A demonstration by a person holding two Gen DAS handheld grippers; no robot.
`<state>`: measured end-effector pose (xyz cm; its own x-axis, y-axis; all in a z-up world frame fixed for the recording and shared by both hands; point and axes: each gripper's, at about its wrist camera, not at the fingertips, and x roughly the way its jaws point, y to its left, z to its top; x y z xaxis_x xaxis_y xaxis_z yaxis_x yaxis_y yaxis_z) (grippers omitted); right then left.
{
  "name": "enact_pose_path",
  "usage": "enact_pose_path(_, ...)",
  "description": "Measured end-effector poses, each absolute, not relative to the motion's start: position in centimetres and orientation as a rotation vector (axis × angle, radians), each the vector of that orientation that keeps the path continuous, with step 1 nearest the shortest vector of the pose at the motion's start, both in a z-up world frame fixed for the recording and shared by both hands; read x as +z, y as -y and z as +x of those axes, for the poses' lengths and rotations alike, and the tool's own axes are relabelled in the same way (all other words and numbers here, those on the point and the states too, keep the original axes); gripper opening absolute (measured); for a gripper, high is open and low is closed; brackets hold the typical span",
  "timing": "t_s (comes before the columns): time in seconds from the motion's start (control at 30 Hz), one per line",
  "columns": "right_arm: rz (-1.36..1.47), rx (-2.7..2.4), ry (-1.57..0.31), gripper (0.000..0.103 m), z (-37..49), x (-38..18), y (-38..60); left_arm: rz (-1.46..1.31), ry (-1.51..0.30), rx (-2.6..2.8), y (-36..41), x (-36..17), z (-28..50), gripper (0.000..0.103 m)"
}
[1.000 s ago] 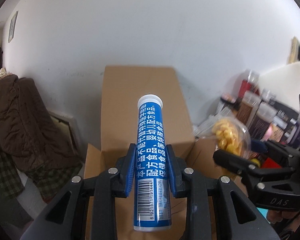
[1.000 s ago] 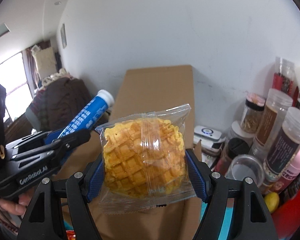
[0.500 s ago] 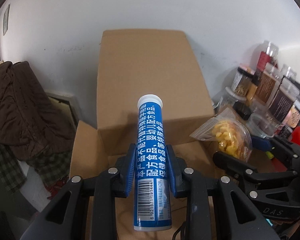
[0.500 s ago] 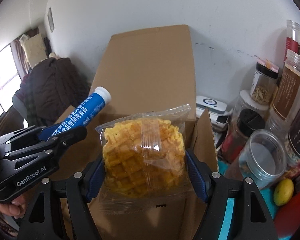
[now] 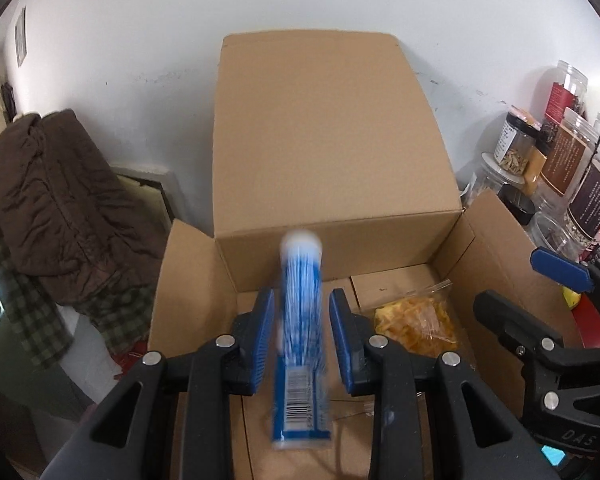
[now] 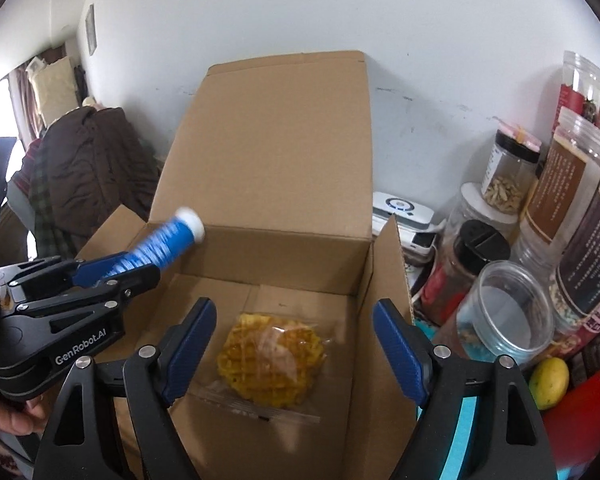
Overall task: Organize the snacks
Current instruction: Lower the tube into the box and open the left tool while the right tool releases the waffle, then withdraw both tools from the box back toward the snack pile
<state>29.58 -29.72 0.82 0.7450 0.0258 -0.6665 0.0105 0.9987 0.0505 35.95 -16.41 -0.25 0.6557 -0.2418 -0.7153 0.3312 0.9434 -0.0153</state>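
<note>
An open cardboard box (image 5: 480, 240) (image 6: 280, 256) stands against the white wall with its lid flap raised. A yellow waffle in a clear packet (image 6: 272, 360) (image 5: 416, 320) lies on the box floor. My right gripper (image 6: 294, 308) (image 5: 528, 292) hovers over it, jaws opening, nothing between them. A blue tube with a white cap (image 5: 302, 320) (image 6: 168, 240) is blurred lengthwise between the pads of my left gripper (image 5: 302, 300) (image 6: 116, 270). Narrow gaps show on both sides, so it is slipping free over the box's left half.
Several jars (image 6: 572, 184), an open clear tub (image 6: 508, 312), a lemon (image 6: 548, 382) and a white device (image 6: 400, 208) crowd the right of the box. A brown jacket (image 5: 52, 200) hangs at the left. A hand (image 6: 8, 412) holds the left gripper.
Both grippers sank toward the box. The right one let go of the waffle packet, which now lies on the box floor. The tube, held sharp before, is now blurred and sliding.
</note>
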Motion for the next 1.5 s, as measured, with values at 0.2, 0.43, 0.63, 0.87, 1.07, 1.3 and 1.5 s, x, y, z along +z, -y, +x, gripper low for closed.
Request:
enact_pose_path(0.2, 0.065, 0.012, -0.706, 0.085, 28.5, 1.8, 29.5, 0.112, -0.774, -0.325, 15.9, 1.2, 34.9, 0.028)
enact_pose_path(0.43, 0.062, 0.018, -0.679, 0.085, 26.6, 3.7, 29.1, 0.109, -0.738, -0.315, 14.8, 3.9, 32.8, 0.028)
enact_pose_path(0.63, 0.039, 0.014, -0.634, 0.085, 24.2, 6.5, 28.4, 0.109, -0.684, -0.315, 13.8, 6.9, 30.1, 0.028)
enact_pose_path(0.87, 0.011, 0.025, -0.555, 0.085, 20.3, 10.5, 27.0, 0.099, -0.61, -0.319, 12.7, 10.5, 26.2, 0.029)
enact_pose_path(1.07, -0.006, 0.032, -0.498, 0.085, 16.7, 13.1, 25.7, 0.091, -0.562, -0.324, 11.6, 12.7, 22.7, 0.029)
enact_pose_path(1.3, -0.019, 0.044, -0.449, 0.085, 12.5, 15.3, 24.2, 0.085, -0.516, -0.324, 9.8, 14.4, 18.6, 0.029)
enact_pose_path(1.5, -0.013, 0.052, -0.424, 0.085, 9.2, 15.5, 23.1, 0.081, -0.513, -0.335, 8.1, 14.3, 15.9, 0.029)
